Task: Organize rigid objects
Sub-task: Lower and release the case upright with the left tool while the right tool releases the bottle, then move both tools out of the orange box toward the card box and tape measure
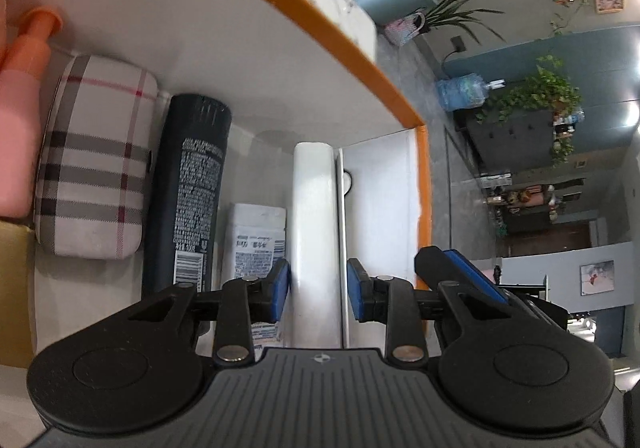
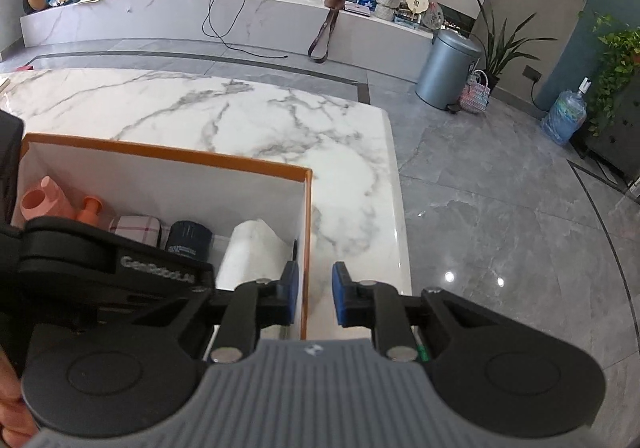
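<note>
A white box with an orange rim [image 1: 340, 32] [image 2: 200, 158] stands on the marble table [image 2: 200, 108]. Inside it lie a pink bottle with an orange cap [image 1: 20, 104] [image 2: 48, 202], a plaid case [image 1: 96, 164] [image 2: 134, 228], a black spray can [image 1: 188, 184] [image 2: 188, 238], a small white tube [image 1: 256, 244] and a white roll [image 1: 314, 232] [image 2: 252, 260]. My left gripper [image 1: 318, 290] is open inside the box with its pads [image 1: 280, 288] on either side of the white roll, not pressing it. My right gripper [image 2: 314, 294] is open astride the box's right wall.
A flat white panel [image 1: 340, 248] stands beside the roll against the box's right wall. The floor holds a grey bin [image 2: 446, 68], a woven basket [image 2: 474, 96], a water jug [image 2: 564, 116] and plants. A low TV shelf [image 2: 240, 16] runs behind the table.
</note>
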`<act>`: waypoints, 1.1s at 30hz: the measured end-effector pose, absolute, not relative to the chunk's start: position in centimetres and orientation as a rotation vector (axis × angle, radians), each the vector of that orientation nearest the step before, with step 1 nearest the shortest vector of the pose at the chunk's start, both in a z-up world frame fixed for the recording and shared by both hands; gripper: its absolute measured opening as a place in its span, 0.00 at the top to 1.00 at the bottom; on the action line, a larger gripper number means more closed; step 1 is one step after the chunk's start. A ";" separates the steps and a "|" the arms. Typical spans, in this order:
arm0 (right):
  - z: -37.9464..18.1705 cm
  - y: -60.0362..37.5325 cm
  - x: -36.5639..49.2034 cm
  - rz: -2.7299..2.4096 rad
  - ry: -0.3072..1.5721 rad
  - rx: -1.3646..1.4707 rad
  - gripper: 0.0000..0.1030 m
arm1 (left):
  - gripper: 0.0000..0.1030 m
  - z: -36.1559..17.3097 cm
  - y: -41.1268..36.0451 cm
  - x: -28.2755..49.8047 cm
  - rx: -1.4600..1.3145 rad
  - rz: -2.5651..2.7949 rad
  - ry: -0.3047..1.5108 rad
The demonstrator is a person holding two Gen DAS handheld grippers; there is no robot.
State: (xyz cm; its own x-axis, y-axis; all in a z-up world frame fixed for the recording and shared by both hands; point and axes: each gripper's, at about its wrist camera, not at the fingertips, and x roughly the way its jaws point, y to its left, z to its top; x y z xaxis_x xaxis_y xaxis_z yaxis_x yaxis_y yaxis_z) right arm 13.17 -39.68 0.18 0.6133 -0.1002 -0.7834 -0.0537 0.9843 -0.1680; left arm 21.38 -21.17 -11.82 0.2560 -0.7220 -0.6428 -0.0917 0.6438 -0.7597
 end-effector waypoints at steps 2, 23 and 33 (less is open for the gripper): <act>0.1 -39.8 13.0 -0.029 0.911 -0.176 0.82 | 0.68 -12.0 -21.2 21.5 -0.812 -0.507 1.276; 1.0 -37.3 10.0 0.017 0.911 -0.196 0.77 | 0.68 -5.1 -18.5 16.6 -0.451 -0.463 1.149; 1.8 -33.5 8.2 0.098 0.931 -0.171 0.75 | 0.68 -0.4 -13.7 12.8 -0.203 -0.451 0.994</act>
